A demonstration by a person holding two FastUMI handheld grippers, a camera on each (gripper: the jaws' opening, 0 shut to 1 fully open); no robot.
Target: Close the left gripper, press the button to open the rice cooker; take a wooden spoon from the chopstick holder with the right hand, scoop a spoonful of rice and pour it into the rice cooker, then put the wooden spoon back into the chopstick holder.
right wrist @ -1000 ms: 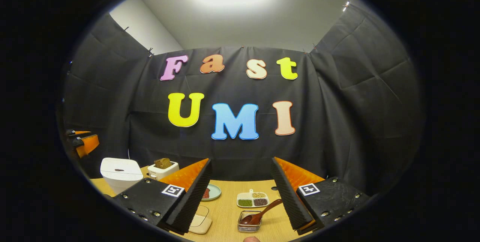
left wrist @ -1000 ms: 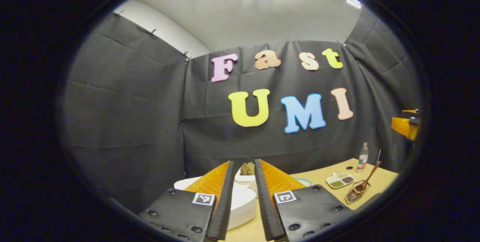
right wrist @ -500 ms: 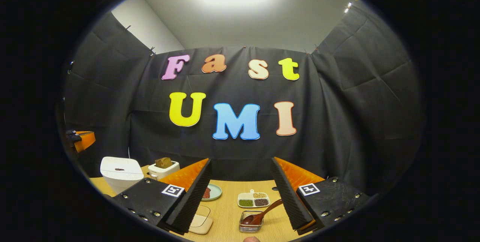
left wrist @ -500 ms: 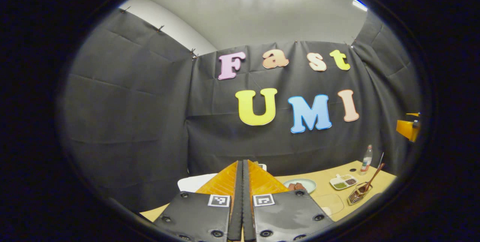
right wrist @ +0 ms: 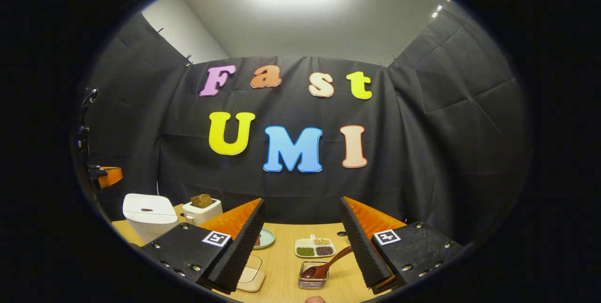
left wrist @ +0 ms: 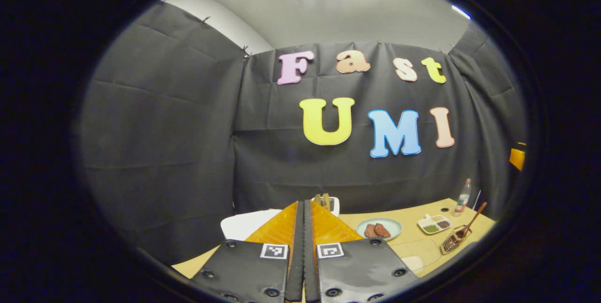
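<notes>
On the far left of the table (right wrist: 286, 265), seen from the right gripper view, sits the white rice cooker (right wrist: 149, 213) with its lid down, so the button press hasn't happened yet as far as I can tell. That puts us at step one: left gripper (left wrist: 304, 242) has its fingers pressed flat together with nothing between them, which is exactly what the task asks for before poking the button. In its own view the cooker (left wrist: 246, 224) peeks out just behind and to the left of the closed fingers, near but not touching.

Next move, my guess: bring that closed tip down onto the dark button spot on the cooker lid and push. It needs a square hit, since a glancing one could slide off the smooth lid.

Right gripper (right wrist: 300, 246) is spread wide and holds nothing, hanging above the table. Right below the gap between its fingers is the chopstick holder (right wrist: 313, 278), with the wooden spoon (right wrist: 327, 265) leaning out of it, handle pointing up and to the right. So it's lined up nicely for the grab later. Just beyond the holder is a divided dish of grains (right wrist: 314, 248), which I'd assume is where the rice gets scooped from, though I can't tell which compartment is rice. A toaster (right wrist: 202, 210) stands right beside the cooker.
</notes>
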